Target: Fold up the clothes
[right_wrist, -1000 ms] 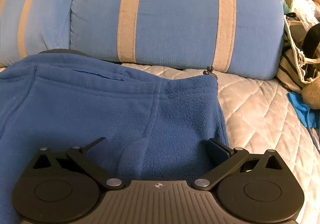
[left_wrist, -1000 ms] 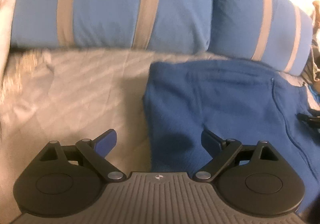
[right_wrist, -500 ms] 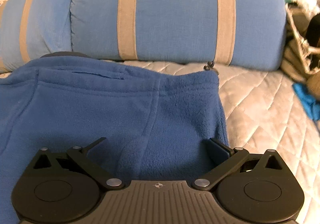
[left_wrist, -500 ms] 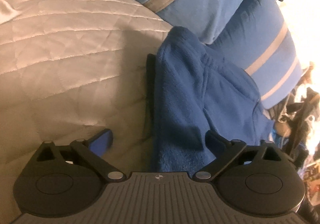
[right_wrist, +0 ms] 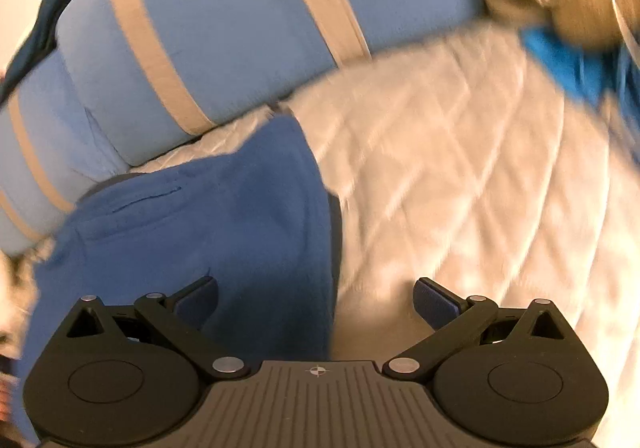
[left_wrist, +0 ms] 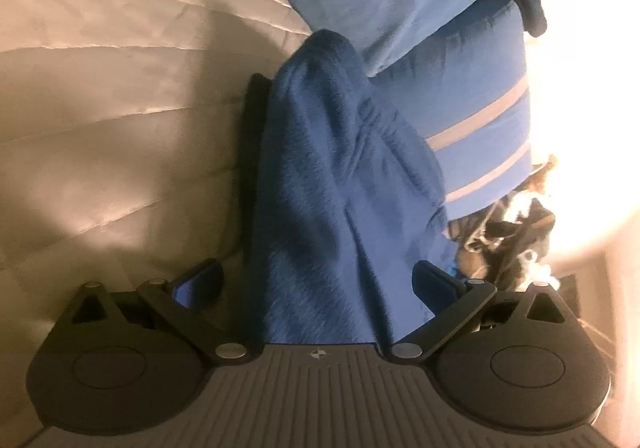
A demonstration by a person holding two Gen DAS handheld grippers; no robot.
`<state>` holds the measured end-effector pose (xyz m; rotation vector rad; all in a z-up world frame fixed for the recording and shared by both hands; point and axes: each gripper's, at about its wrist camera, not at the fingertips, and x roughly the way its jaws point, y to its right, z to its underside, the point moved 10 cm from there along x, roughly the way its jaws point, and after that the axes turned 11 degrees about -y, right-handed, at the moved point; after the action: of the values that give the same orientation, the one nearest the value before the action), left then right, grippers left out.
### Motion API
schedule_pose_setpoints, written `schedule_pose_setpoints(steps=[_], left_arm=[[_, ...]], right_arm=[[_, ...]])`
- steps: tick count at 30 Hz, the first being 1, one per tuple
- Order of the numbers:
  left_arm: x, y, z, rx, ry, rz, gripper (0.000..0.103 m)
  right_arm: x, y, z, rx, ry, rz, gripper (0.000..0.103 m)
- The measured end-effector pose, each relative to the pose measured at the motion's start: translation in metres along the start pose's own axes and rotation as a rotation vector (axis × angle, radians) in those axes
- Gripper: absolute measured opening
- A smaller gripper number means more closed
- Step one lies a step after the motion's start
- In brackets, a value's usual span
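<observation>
We see the left gripper (left_wrist: 318,284) with its fingers spread wide, just opened further, the dark blue fleece garment (left_wrist: 340,184) between them but unpressed. The right gripper (right_wrist: 316,298) is wide open too, straddling that garment's edge. Beyond it lie the quilted cream bedspread (right_wrist: 460,168) and blue tan-striped pillows (right_wrist: 224,20).

The blue garment (left_wrist: 340,184) between my claw's fingers is thick fleece, matt and fuzzy. The bed cover (left_wrist: 120,96) is quilted cloth, smooth with a soft shine. The pillows (right_wrist: 224,28) are plain woven cloth, matt. My left claw (left_wrist: 318,282) is black matt plastic with small metal rivets.
</observation>
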<state>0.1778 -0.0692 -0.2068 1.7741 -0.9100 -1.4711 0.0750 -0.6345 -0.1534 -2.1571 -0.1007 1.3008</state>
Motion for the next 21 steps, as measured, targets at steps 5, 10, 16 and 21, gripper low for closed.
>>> schedule_pose_setpoints(steps=[5,10,16,21], left_arm=[[0.011,0.008,-0.003,0.015,-0.012,0.046,0.103],[0.014,0.013,0.004,0.034,-0.065,0.066,0.103],[0.02,0.015,0.005,0.04,-0.079,0.11,0.103],[0.025,0.016,0.004,0.037,-0.068,0.074,0.097]], right_arm=[[0.0,0.009,0.001,0.101,-0.056,-0.204,0.103],[-0.001,0.001,0.007,0.107,-0.185,-0.313,0.103],[0.018,-0.019,0.005,0.148,-0.238,-0.445,0.102],[0.038,-0.033,-0.007,0.115,-0.179,-0.442,0.102]])
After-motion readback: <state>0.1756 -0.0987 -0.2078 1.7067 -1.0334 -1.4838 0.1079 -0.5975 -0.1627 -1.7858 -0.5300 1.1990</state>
